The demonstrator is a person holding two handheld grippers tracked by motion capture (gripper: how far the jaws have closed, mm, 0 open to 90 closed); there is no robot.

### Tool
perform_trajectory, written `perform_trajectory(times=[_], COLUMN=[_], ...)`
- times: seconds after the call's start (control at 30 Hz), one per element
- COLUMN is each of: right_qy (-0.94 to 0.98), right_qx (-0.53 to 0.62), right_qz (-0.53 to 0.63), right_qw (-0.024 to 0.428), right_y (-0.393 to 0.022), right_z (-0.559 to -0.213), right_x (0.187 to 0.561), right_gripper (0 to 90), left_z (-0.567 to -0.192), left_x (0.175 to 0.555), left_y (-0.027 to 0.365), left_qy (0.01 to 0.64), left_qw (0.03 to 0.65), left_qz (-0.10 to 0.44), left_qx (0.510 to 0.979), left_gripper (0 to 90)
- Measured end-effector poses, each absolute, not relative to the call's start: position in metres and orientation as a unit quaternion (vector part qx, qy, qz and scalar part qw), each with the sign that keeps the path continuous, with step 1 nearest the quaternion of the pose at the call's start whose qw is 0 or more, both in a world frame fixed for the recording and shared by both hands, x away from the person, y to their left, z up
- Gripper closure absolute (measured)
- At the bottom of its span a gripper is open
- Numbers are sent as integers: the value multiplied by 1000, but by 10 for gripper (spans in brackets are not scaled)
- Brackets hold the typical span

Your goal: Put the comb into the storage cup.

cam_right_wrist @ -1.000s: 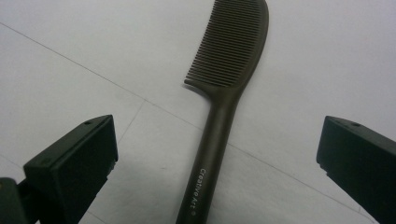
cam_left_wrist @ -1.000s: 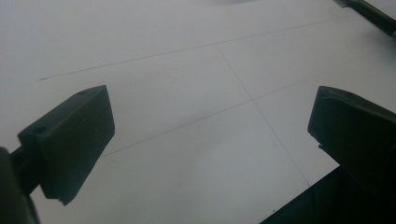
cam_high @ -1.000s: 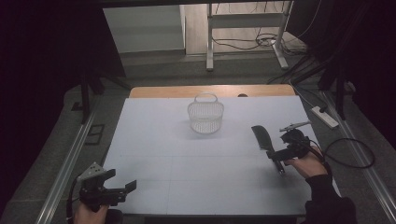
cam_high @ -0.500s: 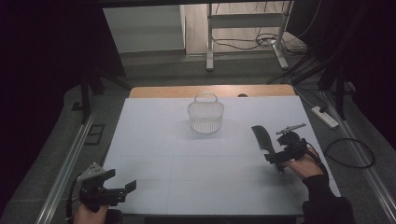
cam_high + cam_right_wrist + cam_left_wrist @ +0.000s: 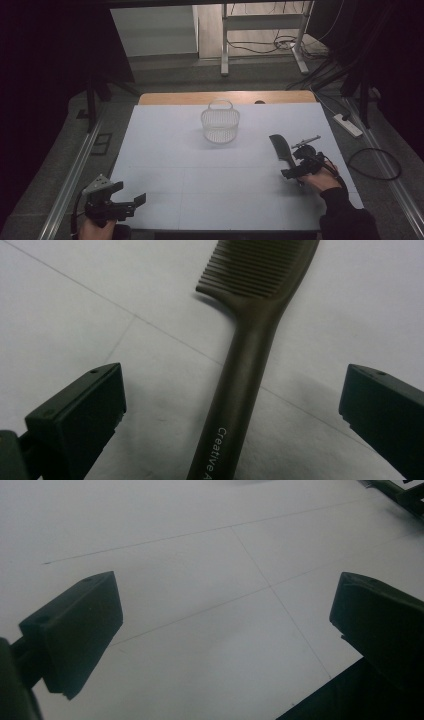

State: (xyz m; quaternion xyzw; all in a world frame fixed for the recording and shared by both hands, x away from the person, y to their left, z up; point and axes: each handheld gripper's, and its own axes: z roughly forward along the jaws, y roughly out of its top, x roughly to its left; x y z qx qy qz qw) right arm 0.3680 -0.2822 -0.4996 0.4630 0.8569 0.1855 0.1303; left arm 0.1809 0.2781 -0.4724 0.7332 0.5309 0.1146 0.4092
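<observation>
So in the high view the right gripper (image 5: pixel 294 169) sits at the right side of the white table (image 5: pixel 200 165), right at the handle end of a dark comb (image 5: pixel 283 150) that lies flat on the table, toothed end pointing away from the person. A clear wire-style basket (image 5: pixel 220 122) stands upright near the far middle of the table, well apart from the comb. The left gripper (image 5: pixel 131 202) hangs out at the near left corner, over the table's edge, nothing close to it.

Left gripper view: both black jaws are spread wide with just bare table (image 5: pixel 200 580) between them, faint seam lines crossing it. Not holding anything.

Right gripper view is the good one: the comb (image 5: pixel 245 370) runs straight up the middle, handle between the two jaws, teeth at the top of the picture. The jaws stand wide open on either side and neither one touches the handle. White lettering starting "Creative" shows on the handle's lower part.
</observation>
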Motion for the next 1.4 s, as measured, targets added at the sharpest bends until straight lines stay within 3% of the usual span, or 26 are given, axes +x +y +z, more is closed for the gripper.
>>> perform_trajectory(times=[0.57, 0.63, 0.73, 0.93, 1.03, 1.4], right_qy=[856, 855, 850, 849, 850, 853], right_qx=[481, 484, 491, 491, 489, 485], right_qz=[154, 152, 156, 158, 158, 162], right_qw=[112, 111, 113, 113, 112, 107], right_y=[-281, -281, -283, -288, -288, -291], right_z=[-509, -506, -500, -496, -494, -493], right_x=[372, 371, 371, 373, 373, 374], right_gripper=[6, 84, 273, 493, 714, 720], left_z=[-472, -472, -472, -472, -472, -472], left_x=[181, 181, 181, 181, 181, 180], left_y=[278, 278, 278, 278, 278, 278], left_qy=[531, 530, 530, 531, 531, 529], left_qw=[409, 409, 409, 407, 407, 409], left_qz=[114, 115, 115, 116, 116, 117], left_qx=[733, 734, 734, 734, 734, 734], left_gripper=[11, 11, 11, 12, 12, 12])
